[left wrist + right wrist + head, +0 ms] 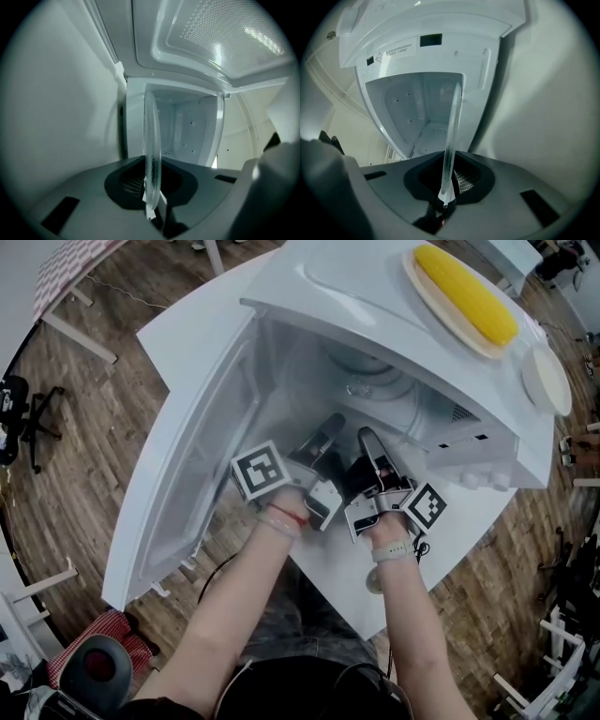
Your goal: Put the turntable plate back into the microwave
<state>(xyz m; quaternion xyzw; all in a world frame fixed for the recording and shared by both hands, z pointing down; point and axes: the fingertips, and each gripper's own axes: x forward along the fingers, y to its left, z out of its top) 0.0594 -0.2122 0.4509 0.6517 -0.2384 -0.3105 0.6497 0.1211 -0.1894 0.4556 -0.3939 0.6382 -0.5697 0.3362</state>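
The insertion step is judged to be in hand. The glass turntable plate (152, 140) is held by both claws at once at the mouth of the open microwave (375, 287), whose door (187, 456) is swung wide to the left. In the left gripper view the left claw (152, 206) is seen clamped on the plate's rim, with the glass running edge-on between the 2 jaws and the white cavity (187, 126) straight ahead. In the right gripper view the right claw (445, 199) is likewise closed on the rim, at a separate spot. From the head view both claws are seen side by side, reaching into the opening from the front. The clear plate itself is hard to make out there, and whether it is level cannot be told. It has not been seated, since it is carried in the air by its near edge. The next move is judged to call for the plate to be carried deeper, levelled and centred over the cavity floor. It would then be lowered before either grip is released, because glass held only at the rim could tip. The corn (466, 292) on a dish (424, 289) atop the microwave is not involved.
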